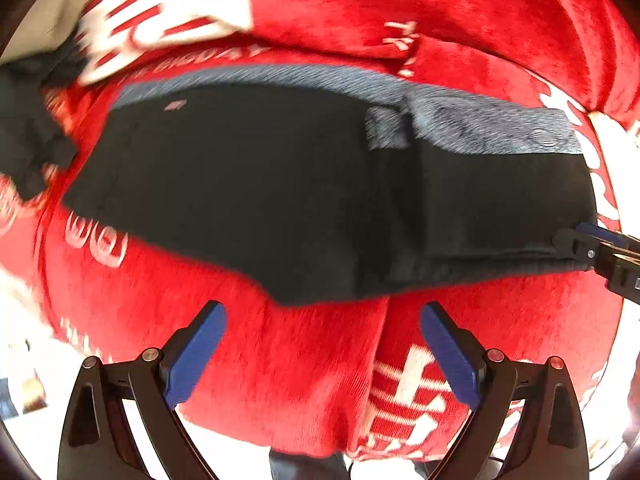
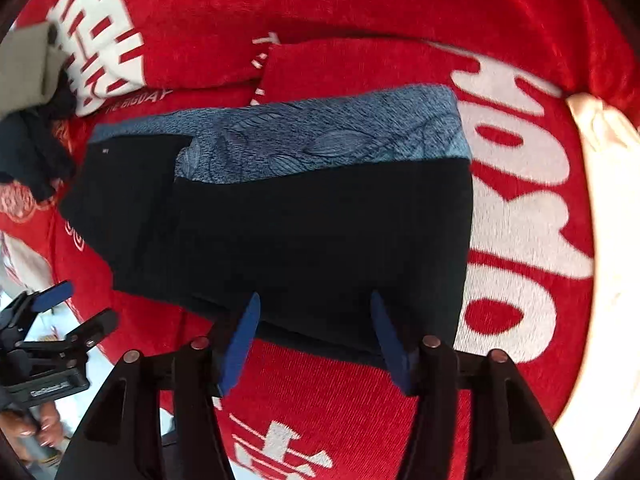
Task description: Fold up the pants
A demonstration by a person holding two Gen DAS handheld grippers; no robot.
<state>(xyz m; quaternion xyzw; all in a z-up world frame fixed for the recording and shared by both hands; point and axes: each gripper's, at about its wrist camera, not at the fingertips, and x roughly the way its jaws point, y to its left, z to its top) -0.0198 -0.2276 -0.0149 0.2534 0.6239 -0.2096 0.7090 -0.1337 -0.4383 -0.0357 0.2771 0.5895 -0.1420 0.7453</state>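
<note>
Black pants (image 1: pixel 256 184) with a blue-grey patterned waistband (image 1: pixel 480 128) lie folded into a compact block on a red blanket (image 1: pixel 304 368). My left gripper (image 1: pixel 324 320) hovers open just short of their near edge, with only blanket between its blue pads. In the right wrist view the pants (image 2: pixel 320 232) fill the middle, with the waistband (image 2: pixel 328 136) along the far side. My right gripper (image 2: pixel 314 308) stands open over the near edge of the pants, fingers apart. It shows at the pants' right end (image 1: pixel 592 240) in the left wrist view. The left gripper (image 2: pixel 90 302) is off the blanket's left edge.
The red blanket (image 2: pixel 360 64) carries large white lettering and has folds at the far side. A second dark garment (image 2: pixel 32 152) lies bunched at the left. A white cloth (image 2: pixel 600 208) borders the right. A person's hand (image 2: pixel 32 428) holds the left tool.
</note>
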